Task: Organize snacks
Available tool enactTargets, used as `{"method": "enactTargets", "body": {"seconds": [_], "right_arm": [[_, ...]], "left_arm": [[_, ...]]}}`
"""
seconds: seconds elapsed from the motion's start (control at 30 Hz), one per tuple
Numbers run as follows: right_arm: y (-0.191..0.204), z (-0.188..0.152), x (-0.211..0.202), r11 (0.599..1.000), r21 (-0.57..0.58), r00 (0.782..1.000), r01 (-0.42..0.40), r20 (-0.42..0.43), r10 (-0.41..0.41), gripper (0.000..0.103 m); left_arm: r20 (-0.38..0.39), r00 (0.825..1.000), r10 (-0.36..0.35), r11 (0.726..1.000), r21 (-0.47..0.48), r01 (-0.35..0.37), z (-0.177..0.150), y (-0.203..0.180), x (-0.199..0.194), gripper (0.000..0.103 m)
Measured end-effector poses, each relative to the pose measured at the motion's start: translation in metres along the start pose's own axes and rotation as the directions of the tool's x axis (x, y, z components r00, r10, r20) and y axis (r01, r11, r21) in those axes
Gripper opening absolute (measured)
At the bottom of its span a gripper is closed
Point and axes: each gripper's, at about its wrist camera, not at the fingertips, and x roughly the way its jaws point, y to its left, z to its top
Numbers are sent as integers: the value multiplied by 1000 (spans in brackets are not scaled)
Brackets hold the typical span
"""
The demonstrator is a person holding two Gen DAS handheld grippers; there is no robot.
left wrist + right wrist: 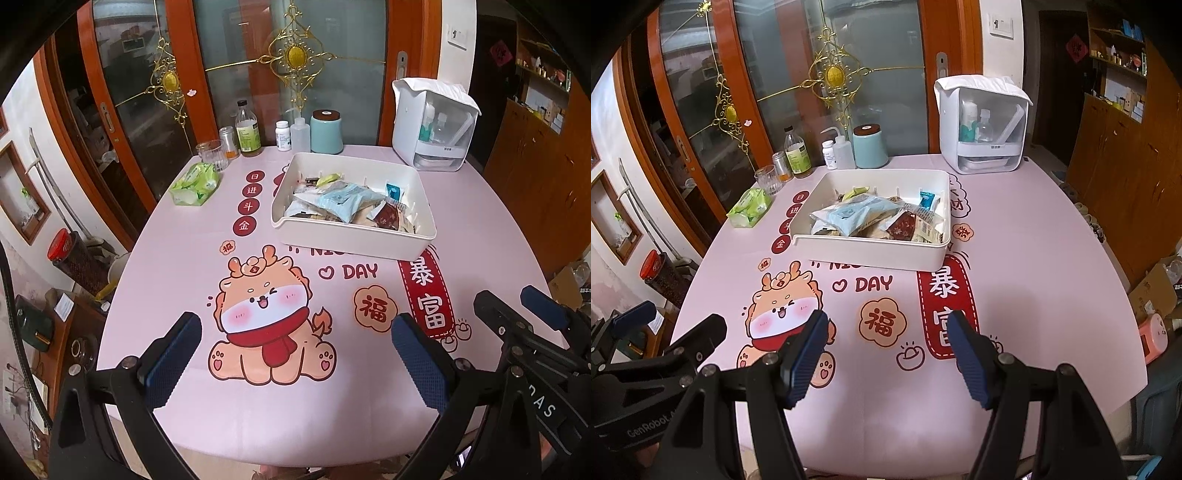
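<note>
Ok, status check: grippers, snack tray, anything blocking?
Left gripper open, empty. Right gripper open, empty, both short of the tray. White tray mid-table, snack packets heaped inside. Path to the tray bare tablecloth.

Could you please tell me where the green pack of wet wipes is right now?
The green pack of wet wipes lies on the pink table's far left, left of the white snack tray, just before the clear ribbed glass.

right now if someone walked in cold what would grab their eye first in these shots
The white tray heaped with snack packets sits mid-table on a pink tablecloth printed with a big cartoon dragon. Bottles and a teal canister line the far edge, with a green tissue pack to the left. Both the left hand-held gripper and the right hand-held gripper hover open and empty at the near edge.
</note>
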Motion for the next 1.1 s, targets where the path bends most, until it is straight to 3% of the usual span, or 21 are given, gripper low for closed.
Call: {"method": "enactTargets", "body": {"seconds": [1.1], "right_arm": [[7,-1,7,1000,23,1000,6,-22,-5,68]], "left_arm": [[-27,1000,-4,1000,11,4,1,7,10,102]]}}
